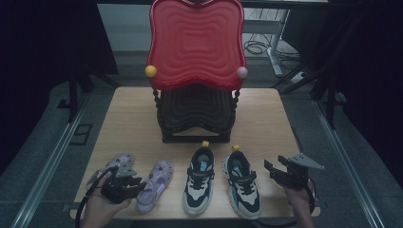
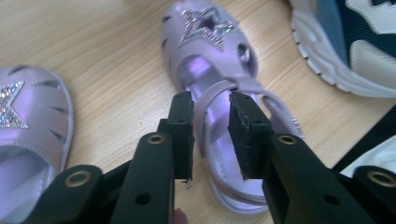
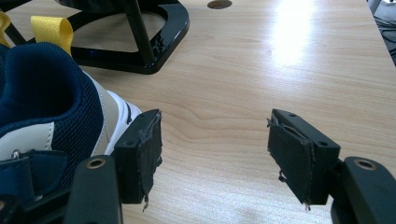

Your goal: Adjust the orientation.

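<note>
Sandal work is in hand: the right lilac sandal (image 2: 212, 93) lies on the bench (image 1: 266, 118) with its heel strap between the pads of the left tongs (image 2: 211, 135). Those tongs are parted and the pads stand clear of the strap on both sides, so nothing is clamped. I judge this as a release just after placing the shoe, or the last instant before a pinch; the pictures alone do not settle which. If a pinch, the next move calls for closing squarely on the thin strap without pushing the sandal askew toward the near sneaker (image 1: 198, 183).

The right tongs (image 3: 212, 158) hang spread wide and empty, just beside the heel of the far sneaker (image 3: 42, 107), over bare wood.

Outward, the second lilac sandal (image 2: 28, 140) lies just to the left, so four shoes sit in a row along the front edge. Behind them stands a black tiered rack (image 1: 197, 116) topped by a red wavy tray (image 1: 196, 42). The bench is pale wood grain; around it the room is dim, with grey floor, dark curtains and cables behind.
</note>
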Available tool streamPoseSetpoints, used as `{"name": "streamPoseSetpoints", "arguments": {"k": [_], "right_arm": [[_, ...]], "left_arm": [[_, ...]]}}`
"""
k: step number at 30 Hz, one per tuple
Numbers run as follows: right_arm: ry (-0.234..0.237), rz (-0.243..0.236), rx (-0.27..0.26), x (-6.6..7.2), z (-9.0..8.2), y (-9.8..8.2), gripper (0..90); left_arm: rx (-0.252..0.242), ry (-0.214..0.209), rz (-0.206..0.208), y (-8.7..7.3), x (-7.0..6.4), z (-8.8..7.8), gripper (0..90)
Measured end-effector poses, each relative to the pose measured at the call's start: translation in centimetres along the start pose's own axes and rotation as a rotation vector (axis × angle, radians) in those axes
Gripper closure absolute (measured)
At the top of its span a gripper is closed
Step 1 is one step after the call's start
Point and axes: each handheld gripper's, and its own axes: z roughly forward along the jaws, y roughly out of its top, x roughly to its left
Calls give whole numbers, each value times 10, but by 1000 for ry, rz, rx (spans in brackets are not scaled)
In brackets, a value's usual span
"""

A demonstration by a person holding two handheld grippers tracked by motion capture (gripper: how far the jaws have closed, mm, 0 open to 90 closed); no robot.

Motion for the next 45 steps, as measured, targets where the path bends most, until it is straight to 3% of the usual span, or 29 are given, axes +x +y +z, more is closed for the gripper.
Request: {"name": "streamPoseSetpoints", "arguments": {"k": [6,10,13,20,33,45], "right_arm": [[4,-1,2,1,1,0,352],[1,4,8,0,3,-1,352],[1,2,10,0,2,-2,352],[-2,3,1,-1,0,-1,352],[-2,4,-1,-2,-1,-1,352],[-5,9,2,-2,0,-1,352]], "left_arm": [[49,3,5,1,2,16,657],[67,4,12,2,2,27,724],[65,19,10,3,3,30,801],[31,38,-20,2,3,29,839],[-62,54,-66,-1,11,11,856],[-62,104,-134,-23,39,-12,853]]}}
